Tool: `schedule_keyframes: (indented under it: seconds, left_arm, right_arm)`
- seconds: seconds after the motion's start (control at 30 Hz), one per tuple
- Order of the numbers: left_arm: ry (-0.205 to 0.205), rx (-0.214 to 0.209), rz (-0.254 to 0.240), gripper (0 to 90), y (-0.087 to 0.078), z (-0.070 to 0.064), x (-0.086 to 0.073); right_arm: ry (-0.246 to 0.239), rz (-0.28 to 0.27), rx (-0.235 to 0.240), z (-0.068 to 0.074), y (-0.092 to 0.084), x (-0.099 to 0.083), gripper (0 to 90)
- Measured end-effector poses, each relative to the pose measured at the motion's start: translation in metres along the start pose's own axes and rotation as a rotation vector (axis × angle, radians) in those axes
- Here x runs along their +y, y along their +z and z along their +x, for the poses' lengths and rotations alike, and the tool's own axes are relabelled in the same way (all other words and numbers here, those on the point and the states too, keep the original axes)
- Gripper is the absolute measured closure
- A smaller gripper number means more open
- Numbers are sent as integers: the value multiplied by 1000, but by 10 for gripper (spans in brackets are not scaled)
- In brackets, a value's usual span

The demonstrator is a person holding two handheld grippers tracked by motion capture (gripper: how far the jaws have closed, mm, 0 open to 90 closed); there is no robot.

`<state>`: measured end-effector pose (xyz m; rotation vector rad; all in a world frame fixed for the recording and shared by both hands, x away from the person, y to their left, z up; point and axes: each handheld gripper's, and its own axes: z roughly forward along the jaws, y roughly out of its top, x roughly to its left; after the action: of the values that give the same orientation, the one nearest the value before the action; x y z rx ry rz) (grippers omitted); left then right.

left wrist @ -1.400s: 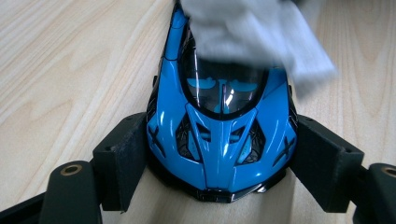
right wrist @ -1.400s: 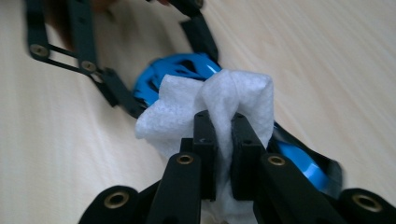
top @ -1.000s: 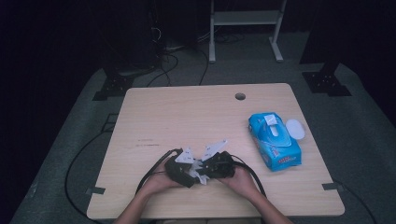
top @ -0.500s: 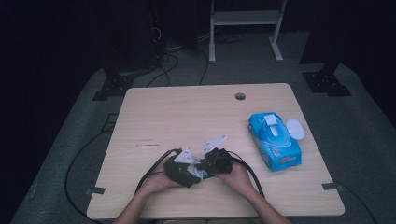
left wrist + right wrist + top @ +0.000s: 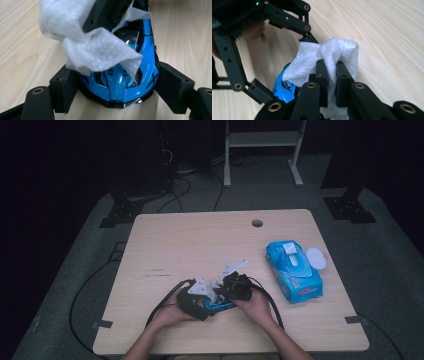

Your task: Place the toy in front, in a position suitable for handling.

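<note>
A small blue toy car (image 5: 120, 85) rests on the wooden table (image 5: 200, 245), clamped at its sides between the jaws of my left gripper (image 5: 118, 87), which is shut on it. My right gripper (image 5: 332, 65) is shut on a bunched white wipe (image 5: 329, 53). The wipe (image 5: 100, 50) is draped over the car's roof and windscreen. In the high view both grippers meet near the front middle of the table, the left gripper (image 5: 192, 301) beside the right gripper (image 5: 235, 287), with the car (image 5: 220, 306) between them.
A blue pack of wet wipes (image 5: 292, 270) lies at the right of the table, its white lid (image 5: 315, 258) flipped open. A cable hole (image 5: 257, 223) sits near the far edge. Black cables trail from both grippers off the front edge.
My right gripper has shifted slightly forward over the car with the wipe in it. The left gripper and the car have stayed in place.
</note>
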<state>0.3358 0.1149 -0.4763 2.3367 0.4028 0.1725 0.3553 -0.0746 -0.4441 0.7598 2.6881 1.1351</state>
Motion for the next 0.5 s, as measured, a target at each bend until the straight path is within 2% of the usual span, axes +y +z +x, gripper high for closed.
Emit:
schedule_keyframes:
  seconds: [0.03, 0.1, 0.17, 0.2, 0.33, 0.4, 0.5]
  left_arm:
    - [-3, -1, -1, 240, 0, 0, 0]
    - [-2, -7, -1, 240, -1, 1, -1]
    - [-10, -9, -2, 240, -2, 1, -1]
    - [-9, -7, -4, 240, -2, 1, -2]
    - [2, -1, 0, 240, -1, 0, -1]
    - [2, -1, 3, 240, 0, 0, 0]
    - [3, -1, 5, 240, 0, 0, 0]
  right_arm:
    - [6, -3, 1, 1, 1, 1, 827]
    - [-30, 3, 12, 9, 8, 4, 827]
    - [-61, 10, 2, 15, 11, 6, 827]
    - [-62, 10, 5, 15, 11, 7, 827]
    - [4, -7, 10, -3, -3, -3, 828]
    - [-1, -5, -31, -6, -12, -7, 828]
    - [11, -15, -24, -5, -12, -8, 828]
